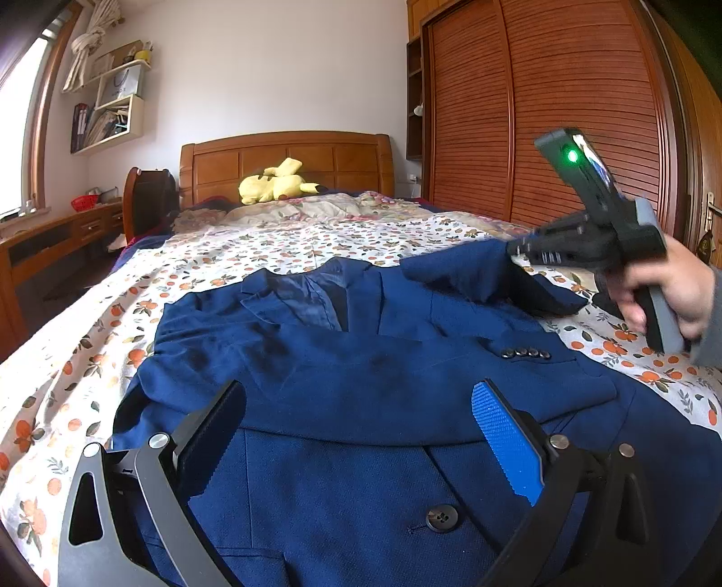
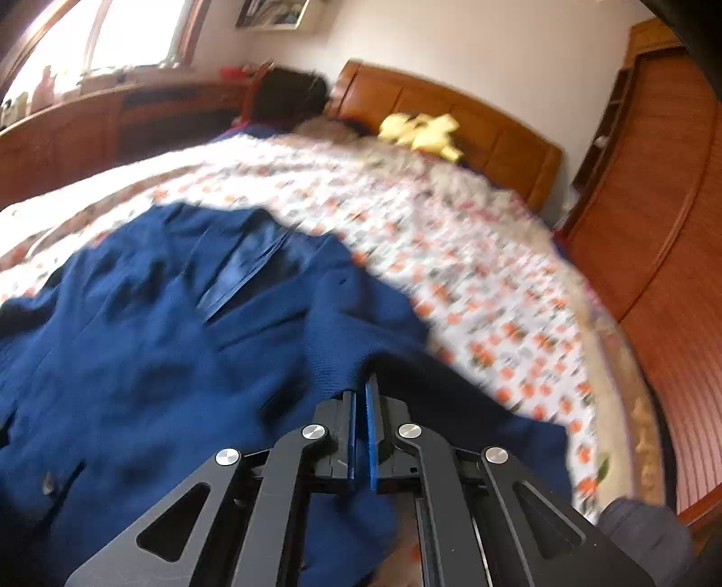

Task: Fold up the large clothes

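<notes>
Daylight enters from the window [image 1: 18, 135] at the left edge of the left wrist view; panes blown out to white. Same window [image 2: 131, 36] glares at upper left of the right wrist view. Left view sharp, evenly lit; soft shadows on the jacket [image 1: 361, 361]. Right view smeared by motion blur, the bedspread [image 2: 451, 253] print streaked. Both show fisheye bending and dark corners.

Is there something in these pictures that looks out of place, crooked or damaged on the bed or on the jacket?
Nothing looks damaged or spilled. The blue jacket lies front up on the floral bedspread, but one part is lifted and bunched where the right gripper pinches its cloth. That belongs to the folding. The left gripper hangs open above it.
</notes>
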`<state>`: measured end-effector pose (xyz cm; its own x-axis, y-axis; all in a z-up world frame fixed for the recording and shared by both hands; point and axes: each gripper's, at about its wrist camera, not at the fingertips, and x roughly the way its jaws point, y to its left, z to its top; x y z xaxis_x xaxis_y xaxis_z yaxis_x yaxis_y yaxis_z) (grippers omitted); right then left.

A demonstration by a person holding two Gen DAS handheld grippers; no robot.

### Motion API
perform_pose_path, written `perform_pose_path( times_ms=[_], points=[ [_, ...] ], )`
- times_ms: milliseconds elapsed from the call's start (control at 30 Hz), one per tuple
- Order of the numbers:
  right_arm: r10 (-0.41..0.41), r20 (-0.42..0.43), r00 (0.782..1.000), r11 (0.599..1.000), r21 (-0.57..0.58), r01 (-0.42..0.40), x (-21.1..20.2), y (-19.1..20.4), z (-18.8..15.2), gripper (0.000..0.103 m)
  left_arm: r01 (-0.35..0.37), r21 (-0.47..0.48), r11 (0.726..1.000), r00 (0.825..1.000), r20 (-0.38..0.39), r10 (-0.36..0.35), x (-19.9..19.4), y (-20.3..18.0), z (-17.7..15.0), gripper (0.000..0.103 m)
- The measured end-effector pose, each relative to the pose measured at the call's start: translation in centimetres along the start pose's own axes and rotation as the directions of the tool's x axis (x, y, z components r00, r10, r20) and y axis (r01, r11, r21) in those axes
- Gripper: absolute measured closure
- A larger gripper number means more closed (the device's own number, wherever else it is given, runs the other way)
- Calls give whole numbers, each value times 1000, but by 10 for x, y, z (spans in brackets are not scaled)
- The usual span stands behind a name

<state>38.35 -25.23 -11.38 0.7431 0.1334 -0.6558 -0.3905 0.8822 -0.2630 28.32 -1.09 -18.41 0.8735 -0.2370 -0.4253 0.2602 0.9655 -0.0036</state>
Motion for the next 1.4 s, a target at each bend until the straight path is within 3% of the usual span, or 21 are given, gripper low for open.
perform_pose_path(
  times_ms=[100,267,367,567,800,933,1067,1133,1300,1400],
  points=[
    [17,-61,998,1000,14,-16,7,7,-12,99,0,0,1000,1000,0,0,0,0,0,2],
    [37,-67,997,998,49,-34,-8,3,-31,79,0,0,1000,1000,0,0,0,0,0,2],
    [37,-45,998,995,95,-33,-23,-9,-36,72,0,0,1000,1000,0,0,0,0,0,2],
    [-24,-39,999,979,201,32,-28,-47,-40,61,15,-1,1000,1000,8,-15,-6,0,3,2],
    [-69,-106,992,925,367,103,5,-91,-49,55,35,-7,999,999,27,-35,-24,3,13,2],
    [-86,-164,983,905,399,146,27,-100,-60,40,43,-9,999,999,32,-43,-32,6,15,2],
    [-90,-227,970,871,454,187,47,-110,-72,39,44,-7,999,999,23,-44,-34,9,14,2],
    [-118,-278,953,854,462,240,59,-116,-78,39,41,-5,999,999,16,-41,-34,9,12,2],
    [-106,-354,929,834,477,277,79,-127,-89,40,48,-6,999,999,1,-48,-33,11,9,2],
    [-52,-366,929,836,493,240,88,-125,-93,56,55,-14,998,998,-14,-55,-31,13,8,2]
  ],
)
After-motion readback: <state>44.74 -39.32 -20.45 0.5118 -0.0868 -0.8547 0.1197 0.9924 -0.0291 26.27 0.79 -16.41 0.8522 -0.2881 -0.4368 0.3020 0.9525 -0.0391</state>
